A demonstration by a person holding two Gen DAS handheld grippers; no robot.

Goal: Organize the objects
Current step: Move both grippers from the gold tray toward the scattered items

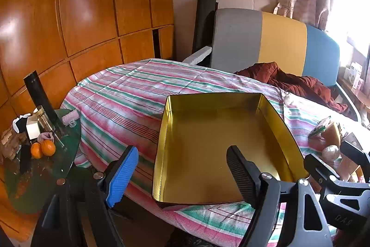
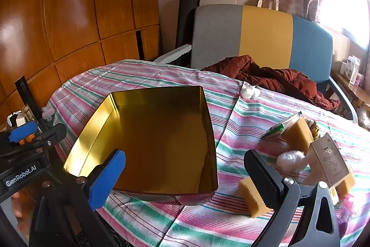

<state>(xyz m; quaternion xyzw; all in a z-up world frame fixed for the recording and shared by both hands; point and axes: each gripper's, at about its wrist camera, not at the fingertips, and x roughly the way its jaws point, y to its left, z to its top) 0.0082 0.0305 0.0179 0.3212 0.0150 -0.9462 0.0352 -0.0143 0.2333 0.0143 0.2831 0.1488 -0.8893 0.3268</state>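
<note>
Evidently the gold tin (image 2: 148, 138) lies open and empty to receive the sponges (image 2: 253, 197) beside it; both the left gripper (image 1: 182, 177) and the right gripper (image 2: 185, 179) hover with wide jaws, holding nothing.

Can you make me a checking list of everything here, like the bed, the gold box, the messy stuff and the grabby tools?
Surface: striped cloth, wrinkled, covering the bed.
Job's things: gold tin open and empty; yellow sponge lying beside it; small box, second sponge and white wrapped ball grouped to the right.
Clutter: red-brown jacket by the chair; oranges and bottle on the green side table.
Grippers: left tool open, empty; right tool open, empty.
Cables: nothing seen.
Surroundings: wooden wardrobe, three-colour chair, curtain, bright window.
</note>
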